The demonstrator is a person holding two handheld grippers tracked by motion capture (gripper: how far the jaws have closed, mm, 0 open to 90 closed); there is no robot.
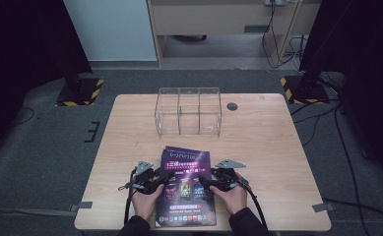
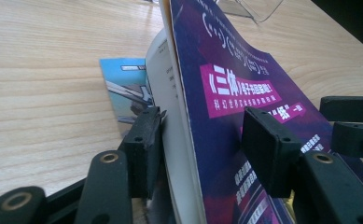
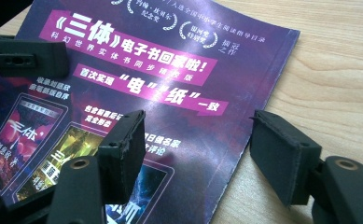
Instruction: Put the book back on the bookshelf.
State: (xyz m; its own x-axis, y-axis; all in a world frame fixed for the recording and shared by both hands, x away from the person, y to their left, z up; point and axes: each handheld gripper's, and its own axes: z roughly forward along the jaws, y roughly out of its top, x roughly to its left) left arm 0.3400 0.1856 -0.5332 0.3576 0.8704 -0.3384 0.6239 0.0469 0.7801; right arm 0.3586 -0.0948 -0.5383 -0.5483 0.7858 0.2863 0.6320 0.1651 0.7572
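Early stage: left gripper [image 2: 195,140] jaws half-open, straddling lifted cover of glossy purple magazine [image 1: 187,184] at lower centre, not clamped; right gripper [image 3: 202,154] wide open, empty; clear three-compartment acrylic organizer [image 1: 188,112] unfilled.

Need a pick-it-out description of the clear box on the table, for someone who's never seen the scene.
Start at the wooden table. Toward its far edge, beyond the purple magazine, stands the clear box. It is see-through, open-topped and split into three compartments side by side, the one upright thing on the tabletop.
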